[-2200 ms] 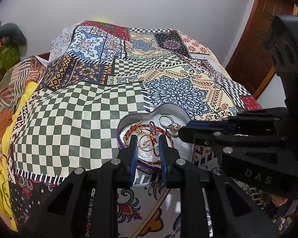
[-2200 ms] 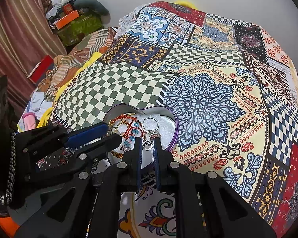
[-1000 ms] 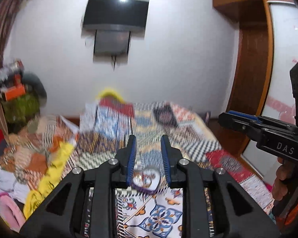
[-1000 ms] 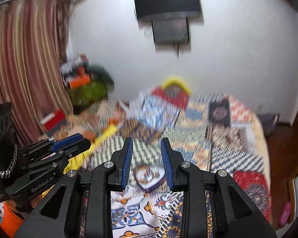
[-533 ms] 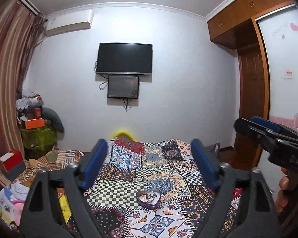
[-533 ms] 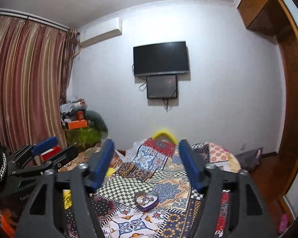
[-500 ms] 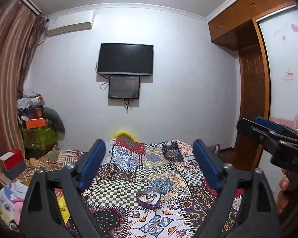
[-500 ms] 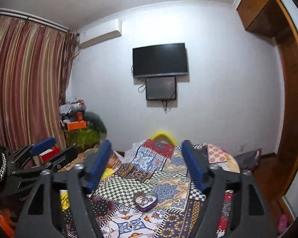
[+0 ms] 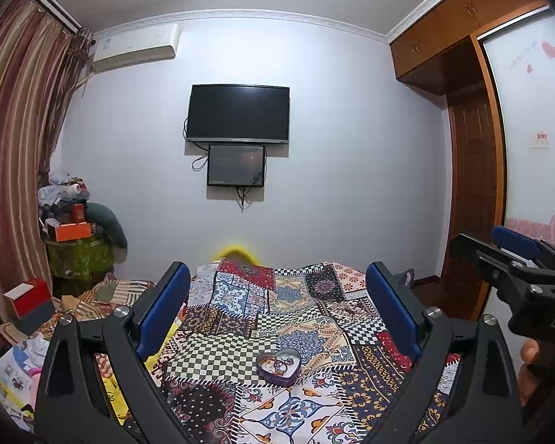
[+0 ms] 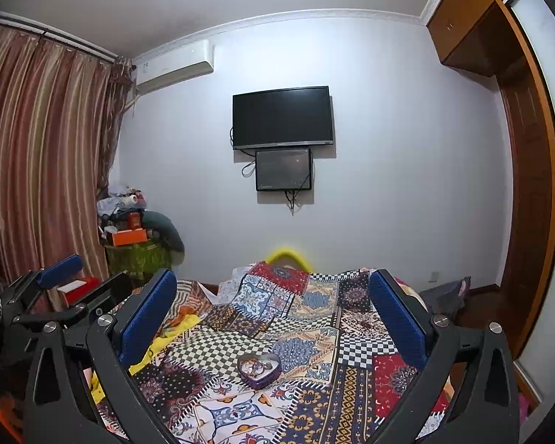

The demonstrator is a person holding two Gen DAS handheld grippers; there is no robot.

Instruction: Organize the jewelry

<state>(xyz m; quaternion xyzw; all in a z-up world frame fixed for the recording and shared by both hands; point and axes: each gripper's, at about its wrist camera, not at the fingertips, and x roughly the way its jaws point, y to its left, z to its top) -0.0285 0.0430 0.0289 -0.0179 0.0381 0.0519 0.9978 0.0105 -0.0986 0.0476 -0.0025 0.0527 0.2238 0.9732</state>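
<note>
A purple heart-shaped tin (image 9: 278, 367) holding several pieces of jewelry sits on the patchwork bedspread (image 9: 296, 318). It also shows in the right wrist view (image 10: 259, 369). My left gripper (image 9: 277, 318) is wide open and empty, held well back and above the bed. My right gripper (image 10: 272, 318) is also wide open and empty, likewise far from the tin. The right gripper shows at the right edge of the left wrist view (image 9: 514, 259); the left gripper shows at the left of the right wrist view (image 10: 66, 281).
A TV (image 9: 238, 114) hangs on the far wall above a small screen (image 9: 236, 165). Clutter and boxes (image 9: 74, 229) stand at the left by striped curtains (image 10: 37, 166). A wooden wardrobe and door (image 9: 470, 185) are at the right.
Both grippers pulled back and up from the tin, then opened wide. In the last half second they hardly moved.
</note>
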